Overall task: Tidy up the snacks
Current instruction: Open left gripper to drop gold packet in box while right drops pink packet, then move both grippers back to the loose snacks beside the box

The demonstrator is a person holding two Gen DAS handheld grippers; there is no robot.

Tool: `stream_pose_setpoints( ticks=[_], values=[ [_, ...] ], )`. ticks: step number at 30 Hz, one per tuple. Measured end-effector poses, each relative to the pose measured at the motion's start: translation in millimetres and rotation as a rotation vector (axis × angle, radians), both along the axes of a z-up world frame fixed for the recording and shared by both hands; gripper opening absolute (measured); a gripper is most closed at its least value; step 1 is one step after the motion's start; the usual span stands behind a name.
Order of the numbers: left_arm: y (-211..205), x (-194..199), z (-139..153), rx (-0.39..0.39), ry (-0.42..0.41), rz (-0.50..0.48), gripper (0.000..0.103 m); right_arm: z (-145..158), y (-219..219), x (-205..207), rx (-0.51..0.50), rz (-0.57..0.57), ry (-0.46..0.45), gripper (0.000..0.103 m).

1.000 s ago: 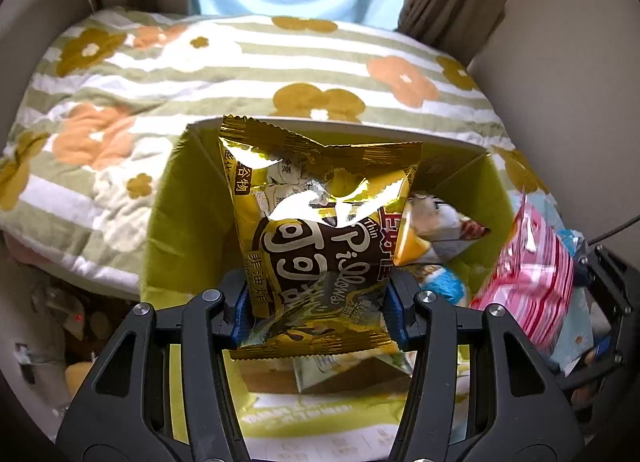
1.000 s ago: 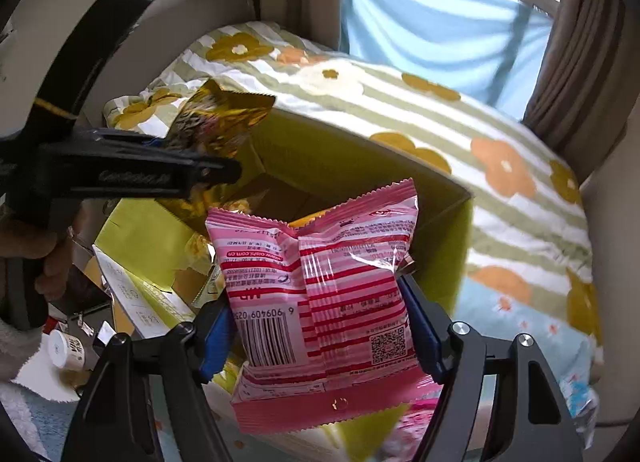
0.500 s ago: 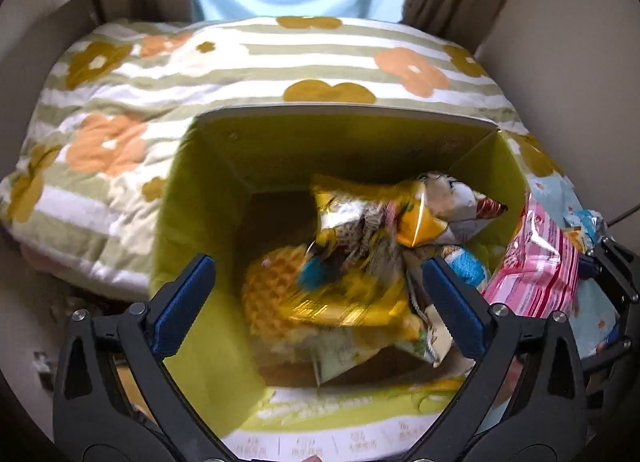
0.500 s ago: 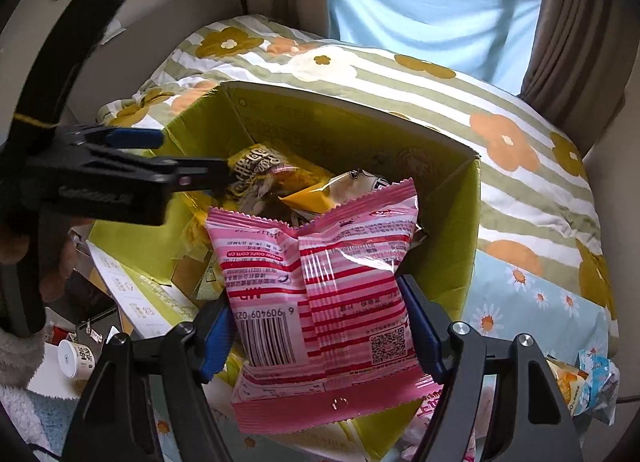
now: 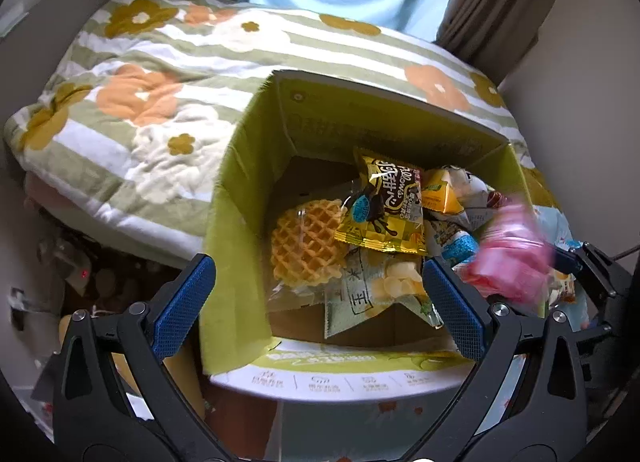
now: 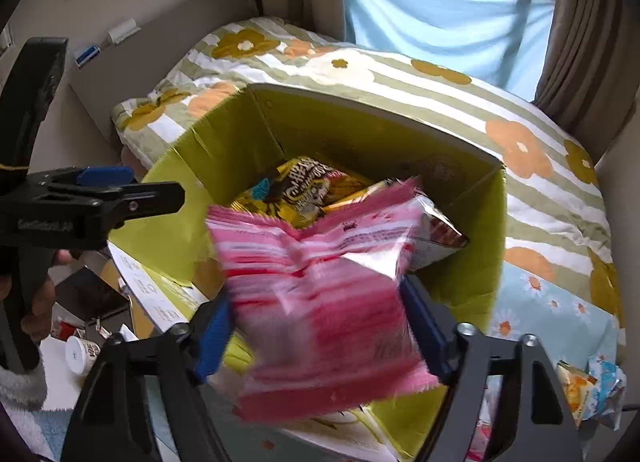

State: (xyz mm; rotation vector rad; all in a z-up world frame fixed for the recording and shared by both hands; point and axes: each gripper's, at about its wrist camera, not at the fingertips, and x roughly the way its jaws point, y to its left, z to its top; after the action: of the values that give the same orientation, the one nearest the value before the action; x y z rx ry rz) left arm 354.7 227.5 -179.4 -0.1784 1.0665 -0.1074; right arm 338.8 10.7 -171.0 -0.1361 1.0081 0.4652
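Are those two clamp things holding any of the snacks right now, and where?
Left hand-held gripper: open, empty. Right hand-held gripper: its jaws have just been opening around the pink packet, between them by its side edges, blurred, seemingly released.

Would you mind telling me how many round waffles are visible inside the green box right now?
1. The single waffle, in a clear wrapper, lies on the floor of the green box, left of the gold snack packet. Others may be hidden under the piled packets.

The left tool [image 5: 318, 312] stands wide open above the green box [image 5: 240, 190]; inside lie a yellow packet [image 5: 386, 208] and a waffle [image 5: 306, 248]. A pink packet [image 5: 510, 254] is blurred at the right.
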Motion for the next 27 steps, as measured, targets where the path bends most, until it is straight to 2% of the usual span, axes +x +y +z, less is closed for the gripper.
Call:
stream_pose_setpoints(
  ticks=[1, 2, 6, 14, 20, 25, 27],
  values=[
    [0, -2, 3, 0.0, -0.003, 0.002, 0.103, 1, -1, -2, 0.01, -0.006, -0.022, 0.101],
    [1, -5, 5, 0.0, -0.006, 0.004, 0.103, 3, -1, -5, 0.022, -0.008, -0.045, 0.103],
    [1, -13, 8, 0.002, -0.008, 0.004, 0.103, 11, -7, -17, 0.048, -0.009, -0.105, 0.103],
    [-4, -22, 9, -0.016, -0.024, -0.018, 0.103, 20, -16, -27, 0.014, -0.032, -0.091, 0.103],
    [-20, -21, 14, -0.019, -0.048, -0.076, 0.103, 29, -36, -36, 0.031, -0.113, -0.11, 0.103],
    [-46, -25, 23, -0.08, -0.069, -0.15, 0.102, 37, -67, -48, 0.037, -0.218, -0.112, 0.103],
    [-63, -27, 27, -0.08, -0.08, -0.18, 0.102, 40, -82, -54, 0.04, -0.254, -0.115, 0.103]
  ],
)
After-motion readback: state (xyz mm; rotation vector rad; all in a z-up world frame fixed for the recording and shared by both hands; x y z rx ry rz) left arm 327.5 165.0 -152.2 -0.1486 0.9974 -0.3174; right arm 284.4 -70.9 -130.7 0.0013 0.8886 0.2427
